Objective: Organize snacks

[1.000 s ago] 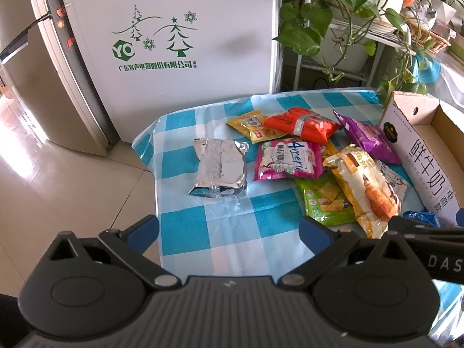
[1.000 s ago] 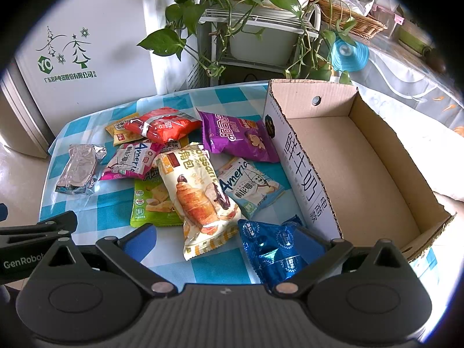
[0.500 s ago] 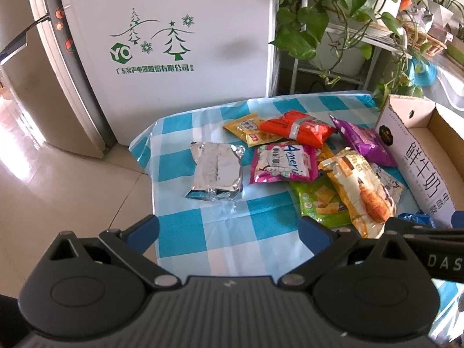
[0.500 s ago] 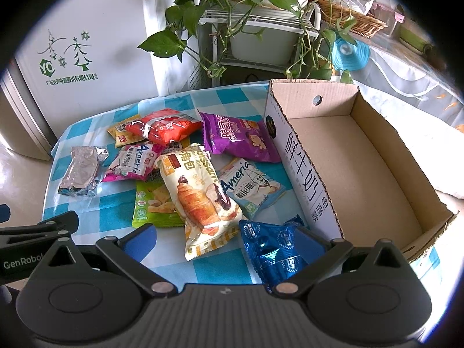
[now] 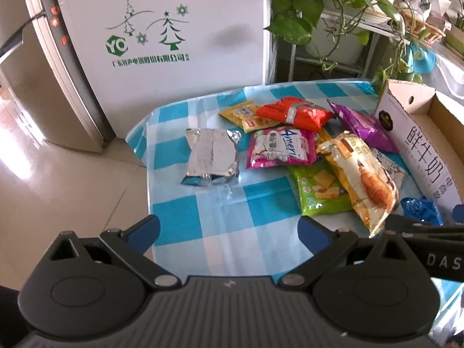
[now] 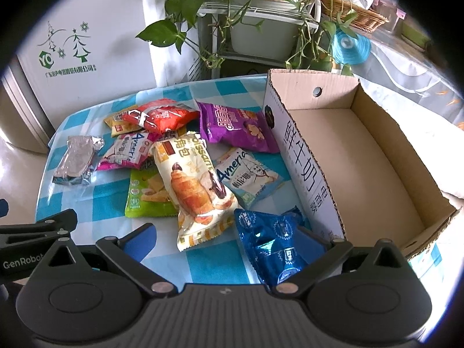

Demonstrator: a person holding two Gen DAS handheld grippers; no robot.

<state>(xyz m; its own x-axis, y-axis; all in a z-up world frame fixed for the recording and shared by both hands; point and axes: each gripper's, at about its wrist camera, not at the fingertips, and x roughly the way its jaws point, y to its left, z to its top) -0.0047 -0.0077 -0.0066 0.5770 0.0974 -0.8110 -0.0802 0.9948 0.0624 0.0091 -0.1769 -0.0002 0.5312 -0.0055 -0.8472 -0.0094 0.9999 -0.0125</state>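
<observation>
Several snack packs lie on a blue-and-white checked table (image 5: 203,220). A silver foil pack (image 5: 211,155) sits apart on the left, also in the right wrist view as the silver foil pack (image 6: 76,163). A croissant pack (image 6: 192,188) tops the pile, beside a purple pack (image 6: 235,126), a red pack (image 6: 161,116) and a green pack (image 6: 145,194). A blue foil pack (image 6: 272,246) lies just ahead of my right gripper (image 6: 226,236), which is open above the table. My left gripper (image 5: 229,227) is open over the near table edge, holding nothing. An empty cardboard box (image 6: 362,156) stands at the right.
A white fridge (image 5: 162,29) stands behind the table. A plant rack with trailing green leaves (image 6: 240,14) is behind the box. Tiled floor (image 5: 58,188) lies to the left of the table. The other gripper's side (image 6: 32,235) shows at the left in the right wrist view.
Both grippers have drawn back and up slightly, so the table and packs look a little farther away. Nothing on the table has moved.
</observation>
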